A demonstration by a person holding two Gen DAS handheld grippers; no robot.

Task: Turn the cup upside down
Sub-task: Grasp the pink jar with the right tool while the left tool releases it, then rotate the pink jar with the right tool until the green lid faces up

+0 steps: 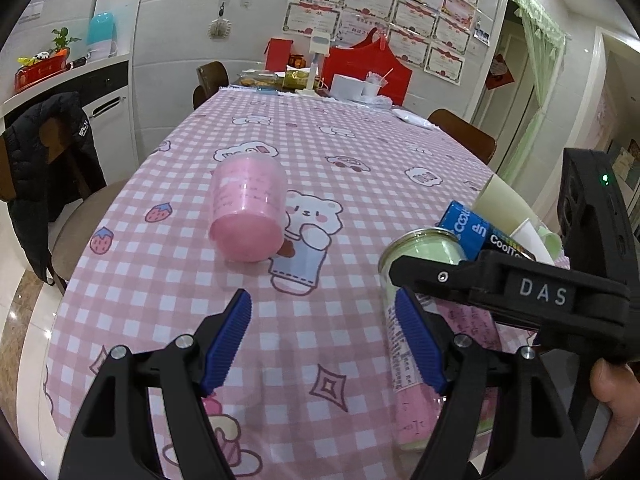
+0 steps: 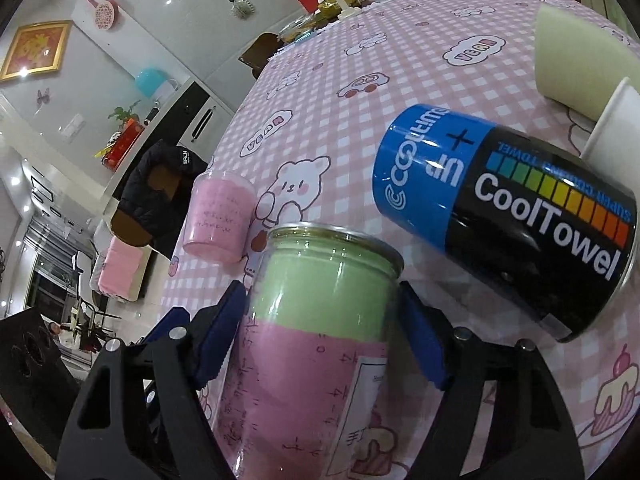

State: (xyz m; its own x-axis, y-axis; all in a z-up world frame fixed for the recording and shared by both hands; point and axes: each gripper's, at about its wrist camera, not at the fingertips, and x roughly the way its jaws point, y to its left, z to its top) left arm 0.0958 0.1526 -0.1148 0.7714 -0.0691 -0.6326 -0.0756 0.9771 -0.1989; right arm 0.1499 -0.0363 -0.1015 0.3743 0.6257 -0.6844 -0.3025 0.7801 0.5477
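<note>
A pink translucent cup [image 1: 247,210] stands upside down on the pink checked tablecloth [image 1: 192,264], ahead of my left gripper [image 1: 324,336], which is open and empty above the cloth. It also shows in the right wrist view [image 2: 218,216]. My right gripper [image 2: 320,332] is shut on a green and pink can-shaped cup [image 2: 316,344], its blue pads on both sides. In the left wrist view that cup [image 1: 416,280] stands at the right under the right gripper's black body [image 1: 512,292].
A blue and black CoolTowel can [image 2: 508,216] stands just right of the held cup. A pale green cup [image 2: 576,60] and a white one [image 2: 616,128] lie behind it. Chairs, one with a dark jacket [image 1: 44,168], flank the table. Boxes and a lamp [image 1: 316,64] crowd the far end.
</note>
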